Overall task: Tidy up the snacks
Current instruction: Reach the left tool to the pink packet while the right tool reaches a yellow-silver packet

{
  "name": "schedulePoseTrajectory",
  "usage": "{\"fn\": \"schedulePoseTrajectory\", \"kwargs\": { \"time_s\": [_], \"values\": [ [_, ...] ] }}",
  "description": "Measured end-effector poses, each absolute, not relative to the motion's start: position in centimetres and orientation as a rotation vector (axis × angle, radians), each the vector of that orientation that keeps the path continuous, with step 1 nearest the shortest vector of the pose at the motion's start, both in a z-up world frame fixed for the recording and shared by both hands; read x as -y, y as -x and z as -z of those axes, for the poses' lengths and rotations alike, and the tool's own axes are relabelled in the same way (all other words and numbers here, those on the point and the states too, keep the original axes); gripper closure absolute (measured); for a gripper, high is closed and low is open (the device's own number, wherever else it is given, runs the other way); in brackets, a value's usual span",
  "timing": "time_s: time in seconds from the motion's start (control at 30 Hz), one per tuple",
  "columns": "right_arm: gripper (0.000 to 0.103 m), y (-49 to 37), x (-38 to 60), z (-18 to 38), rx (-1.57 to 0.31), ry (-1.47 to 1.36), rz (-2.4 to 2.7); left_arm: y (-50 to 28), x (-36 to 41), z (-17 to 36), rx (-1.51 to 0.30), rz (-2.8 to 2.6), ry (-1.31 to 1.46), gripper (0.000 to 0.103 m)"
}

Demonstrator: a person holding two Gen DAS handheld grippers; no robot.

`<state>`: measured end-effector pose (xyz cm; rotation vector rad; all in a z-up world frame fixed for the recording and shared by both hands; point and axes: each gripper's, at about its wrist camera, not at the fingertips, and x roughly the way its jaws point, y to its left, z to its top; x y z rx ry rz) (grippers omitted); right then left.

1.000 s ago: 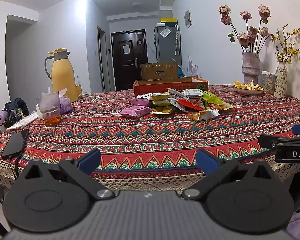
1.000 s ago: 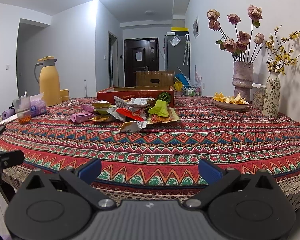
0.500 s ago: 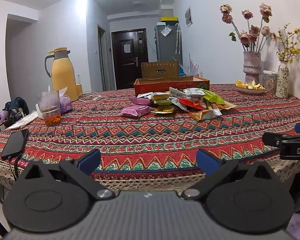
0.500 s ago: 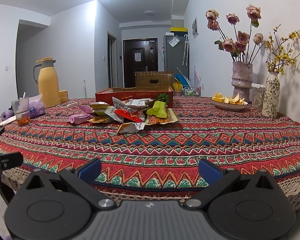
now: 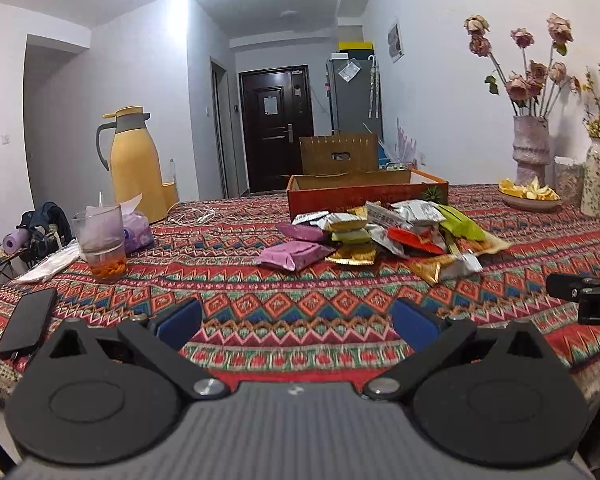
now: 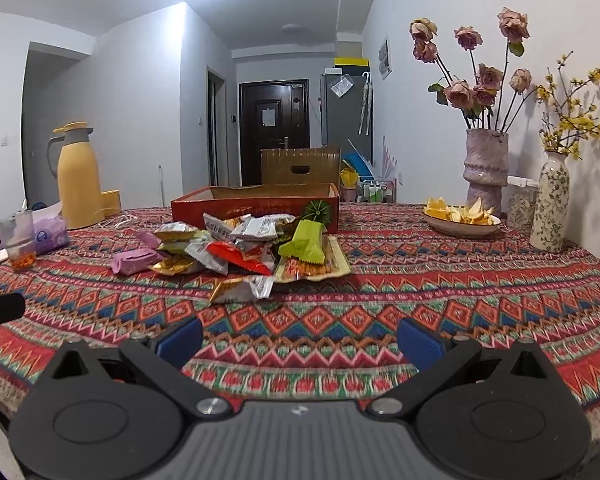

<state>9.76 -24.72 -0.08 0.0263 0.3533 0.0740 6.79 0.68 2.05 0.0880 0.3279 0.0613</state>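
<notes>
My left gripper (image 5: 296,324) and right gripper (image 6: 300,338) both hover with fingers apart, empty, above the tablecloth (image 6: 420,280). Snack packets (image 6: 236,248) lie heaped before the red box (image 6: 256,204).

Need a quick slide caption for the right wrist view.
Open right gripper faces a snack packet pile before a red cardboard box on the patterned tablecloth.

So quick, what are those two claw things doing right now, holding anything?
Left gripper: open, holding nothing, above the near table edge.
Right gripper: open, holding nothing, short of the snack pile.
</notes>
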Motion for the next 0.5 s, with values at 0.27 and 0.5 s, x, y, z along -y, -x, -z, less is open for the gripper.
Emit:
{"fn": "schedulePoseTrajectory", "kwargs": {
  "time_s": [0.27,0.5],
  "values": [
    [0.001,-14.6,24.0,-1.0,-0.386,-0.022,-0.126,-12.3,-1.2,-2.6,-0.363,-0.011,-0.083,0.000],
    [0.012,-20.0,21.6,-0.7,-0.481,0.039,-0.192,-18.5,-2.9,-3.1,-0.441,0.054,-0.088,0.000]
  ]
}}
